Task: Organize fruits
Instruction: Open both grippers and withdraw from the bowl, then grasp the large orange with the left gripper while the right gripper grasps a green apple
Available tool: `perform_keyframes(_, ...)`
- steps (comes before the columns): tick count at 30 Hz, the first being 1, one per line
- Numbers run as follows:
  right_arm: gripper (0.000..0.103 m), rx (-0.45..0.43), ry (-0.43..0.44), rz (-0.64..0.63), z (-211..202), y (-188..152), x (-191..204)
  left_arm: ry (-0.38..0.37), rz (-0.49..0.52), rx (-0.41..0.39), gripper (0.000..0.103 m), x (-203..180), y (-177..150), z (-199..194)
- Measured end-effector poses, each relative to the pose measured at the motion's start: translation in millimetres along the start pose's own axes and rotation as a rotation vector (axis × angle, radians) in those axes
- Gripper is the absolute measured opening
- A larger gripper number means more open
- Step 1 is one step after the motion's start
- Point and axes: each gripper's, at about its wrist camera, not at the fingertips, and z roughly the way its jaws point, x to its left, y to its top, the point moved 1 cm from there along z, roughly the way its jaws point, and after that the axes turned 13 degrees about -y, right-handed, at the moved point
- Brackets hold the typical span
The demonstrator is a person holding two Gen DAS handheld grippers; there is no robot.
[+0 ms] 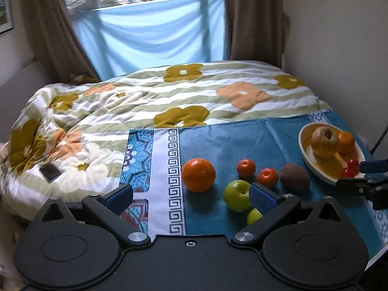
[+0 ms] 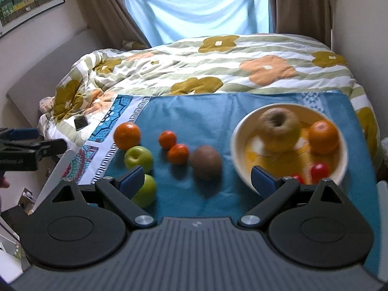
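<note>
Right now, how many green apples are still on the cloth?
2: one green apple just in front of the big orange, the other nearer, partly behind a gripper finger.

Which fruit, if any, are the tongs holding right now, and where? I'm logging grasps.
Nothing is held. The left tongs and right tongs both stand open and empty above the blue cloth.

Two low, near wrist views facing the window, left one further left, sharing the blue cloth (image 1: 242, 140) (image 2: 194, 111).
</note>
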Motion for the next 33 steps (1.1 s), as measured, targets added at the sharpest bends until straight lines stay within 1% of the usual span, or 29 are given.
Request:
perform_keyframes(6, 0.103, 0.041, -0.028, 0.018, 14.0, -5.7, 43.8, -0.088, 0.072, 0.055, 0.103, 30.5, 7.1, 27.9)
perform_keyframes(11, 0.103, 0.084, -0.051, 0.07, 30.4, -14.5, 69.8, -0.164, 0.107, 0.105, 0.101, 52.2, 10.4, 55.8)
perform_keyframes(14, 0.103, 0.107, -0.077, 0.081, 40.6, -20.1, 84.2, -0.201, 0.141, 0.133, 0.1, 58.6, 12.2, 72.9)
perform_keyframes(17, 0.103, 0.132, -0.106, 0.097, 50.8, -24.9, 95.2, -0.242, 0.178, 0.163, 0.096, 61.6, 12.3, 91.7)
perform_keyframes(20, 0.103, 0.153, -0.134, 0.119, 60.1, -29.6, 103.4, -0.279, 0.216, 0.189, 0.096, 62.1, 11.2, 108.8)
perform_keyframes(23, 0.103, 0.169, -0.159, 0.13, 68.2, -32.1, 108.7, -0.297, 0.253, 0.211, 0.095, 63.1, 10.7, 125.5)
perform_keyframes(25, 0.101, 0.178, -0.176, 0.131, 73.4, -34.1, 112.3, -0.309, 0.269, 0.223, 0.094, 64.9, 9.5, 136.4)
perform_keyframes(29, 0.096, 0.197, -0.208, 0.122, 81.4, -39.3, 117.9, -0.337, 0.291, 0.245, 0.086, 65.2, 7.8, 156.0)
perform_keyframes(31, 0.093, 0.203, -0.218, 0.126, 84.0, -40.8, 119.0, -0.338, 0.306, 0.247, 0.081, 63.7, 6.6, 162.4)
perform_keyframes(33, 0.093, 0.209, -0.223, 0.134, 85.9, -41.4, 118.6, -0.345, 0.31, 0.246, 0.08, 63.6, 6.5, 167.0)
